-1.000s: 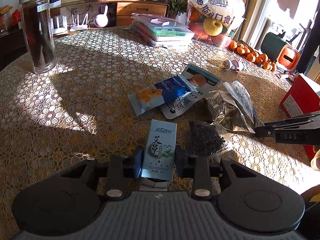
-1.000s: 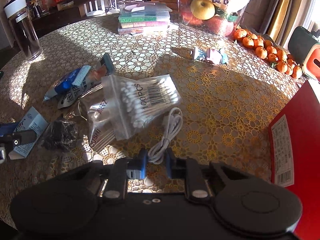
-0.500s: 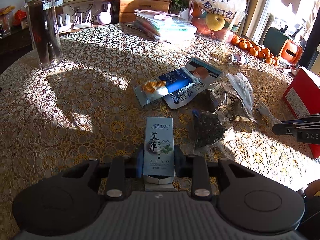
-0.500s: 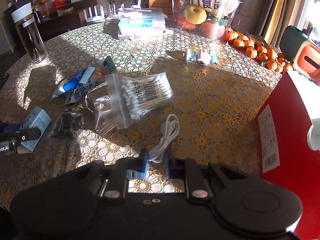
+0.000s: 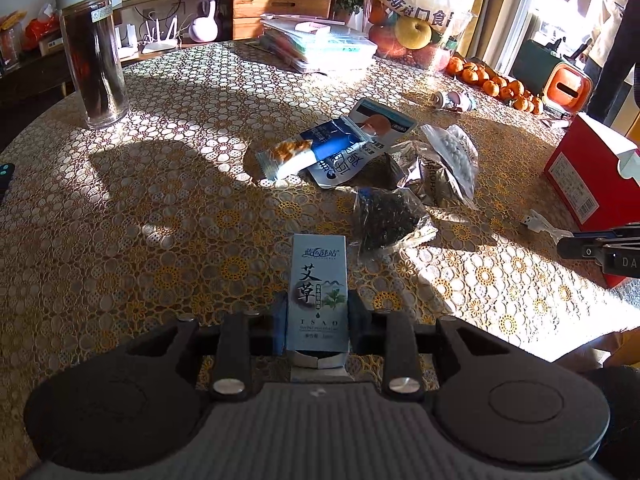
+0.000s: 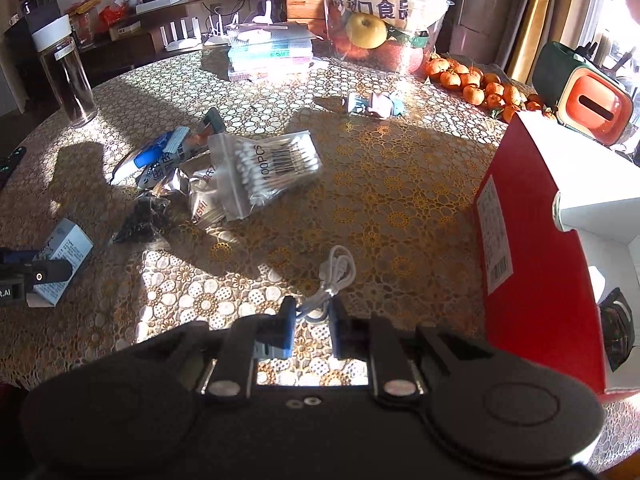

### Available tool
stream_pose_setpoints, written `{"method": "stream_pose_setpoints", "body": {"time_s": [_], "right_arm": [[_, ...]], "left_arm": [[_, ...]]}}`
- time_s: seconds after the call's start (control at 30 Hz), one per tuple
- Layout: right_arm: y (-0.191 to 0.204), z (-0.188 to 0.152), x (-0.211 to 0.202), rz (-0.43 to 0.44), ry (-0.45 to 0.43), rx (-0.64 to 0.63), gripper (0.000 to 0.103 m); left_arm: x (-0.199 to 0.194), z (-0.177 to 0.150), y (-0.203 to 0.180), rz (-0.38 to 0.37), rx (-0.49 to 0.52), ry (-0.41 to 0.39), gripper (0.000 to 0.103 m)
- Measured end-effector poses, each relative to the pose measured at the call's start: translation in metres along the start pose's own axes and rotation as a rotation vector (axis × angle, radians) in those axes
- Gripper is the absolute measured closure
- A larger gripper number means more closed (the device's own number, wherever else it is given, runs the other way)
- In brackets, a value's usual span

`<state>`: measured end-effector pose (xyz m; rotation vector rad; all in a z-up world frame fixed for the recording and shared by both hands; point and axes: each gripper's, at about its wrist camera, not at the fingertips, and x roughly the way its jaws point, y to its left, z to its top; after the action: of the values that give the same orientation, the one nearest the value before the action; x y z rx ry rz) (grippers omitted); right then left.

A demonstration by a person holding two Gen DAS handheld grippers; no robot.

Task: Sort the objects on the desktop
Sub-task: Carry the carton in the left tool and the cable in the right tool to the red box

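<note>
At lower centre of each frame, a pale blue carton (image 5: 317,296) is clamped by the left tool (image 5: 316,316), a white cable (image 6: 330,280) by the right tool (image 6: 312,320); cotton swabs (image 6: 268,168) and snack packets (image 5: 320,148) are left unsorted on the surface (image 5: 160,220).

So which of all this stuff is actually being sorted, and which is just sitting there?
Being sorted:
- pale blue carton, in the left hand-held gripper
- coiled white cable, in the right hand-held gripper
- clear cotton-swab bag

Just sitting there:
- tall glass jar
- small oranges
</note>
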<state>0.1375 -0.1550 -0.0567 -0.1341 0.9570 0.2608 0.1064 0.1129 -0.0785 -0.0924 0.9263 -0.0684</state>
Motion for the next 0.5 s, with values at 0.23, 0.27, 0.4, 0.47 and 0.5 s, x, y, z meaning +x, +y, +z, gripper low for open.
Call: {"method": "stream_pose_setpoints", "body": {"time_s": [0.23,0.27,0.4,0.47,0.5], "right_arm": [[-0.011,-0.006,-0.011,-0.022,-0.02,0.017,0.087],[-0.012,-0.006,-0.013,-0.022,-0.024,0.019,0.087],[-0.017,-0.009,-0.02,-0.025,-0.039,0.028,0.087],[-0.021,-0.009,-0.022,-0.028,-0.042,0.032,0.087],[-0.022,-0.01,-0.023,-0.029,-0.043,0.034,0.087]], "left_arm": [[-0.012,0.0,-0.012,-0.01,0.019,-0.004,0.075],[-0.014,0.0,-0.014,-0.013,0.023,-0.004,0.075],[-0.019,0.001,-0.021,-0.031,0.034,-0.003,0.075],[-0.02,0.001,-0.026,-0.035,0.041,-0.006,0.075],[-0.021,0.002,-0.027,-0.037,0.043,-0.007,0.075]]}}
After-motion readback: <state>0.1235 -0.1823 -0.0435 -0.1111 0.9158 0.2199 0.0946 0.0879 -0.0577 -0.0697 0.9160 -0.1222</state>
